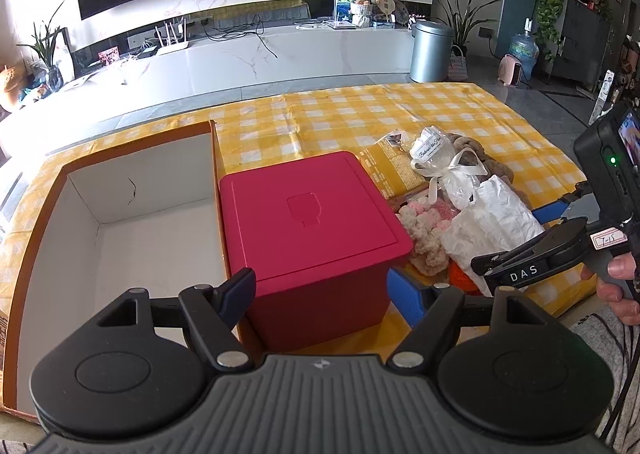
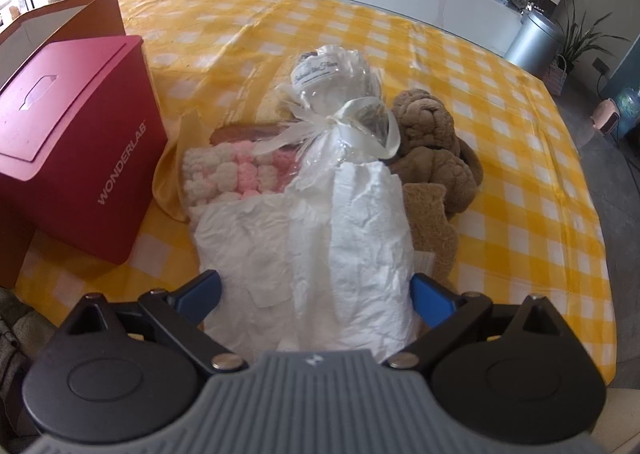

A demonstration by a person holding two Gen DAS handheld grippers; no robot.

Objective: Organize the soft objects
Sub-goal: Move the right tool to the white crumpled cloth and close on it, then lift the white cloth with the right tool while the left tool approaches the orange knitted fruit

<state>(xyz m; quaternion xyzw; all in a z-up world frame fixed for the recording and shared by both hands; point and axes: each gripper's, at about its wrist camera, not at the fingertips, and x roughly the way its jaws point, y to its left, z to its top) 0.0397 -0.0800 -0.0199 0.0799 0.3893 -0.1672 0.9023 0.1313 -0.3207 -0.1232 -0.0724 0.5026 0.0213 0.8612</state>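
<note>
A: Crinkled white paper, that is what the right tongs (image 2: 316, 294) are straddling: a crumpled white wrap (image 2: 320, 246) lying between the spread blue pads (image 2: 430, 298), which are standing wide and not yet pinching anything.

B: And the left tongs (image 1: 322, 290)?

A: They are hovering open too, holding nothing, their pads sitting either side of the near face of the red box (image 1: 316, 222), which is standing by the near edge of the table (image 1: 360, 110) with its lid shut. To its left the big cardboard box (image 1: 120, 214) is gaping, white inside and bare.

B: So the soft things are lying in one heap?

A: Yes, right of the red box, toward the table's near right corner. The wrap is lying on top; behind it a cellophane bundle (image 2: 340, 94) tied with a cream ribbon is glinting, glossy and stiff. A knobbly pink-and-white knit (image 2: 228, 170) is peeking out at the left, and a brown plush toy (image 2: 432, 142), wrinkled and velvety, is slumping at the right.

B: How should the person be closing on that paper?

A: Probably low and squarely across the bulk, squeezing slowly, since thin paper is likely to tear or slip if only a loose fold is being caught. Lifting straight up should keep the ribbon from snagging.
</note>
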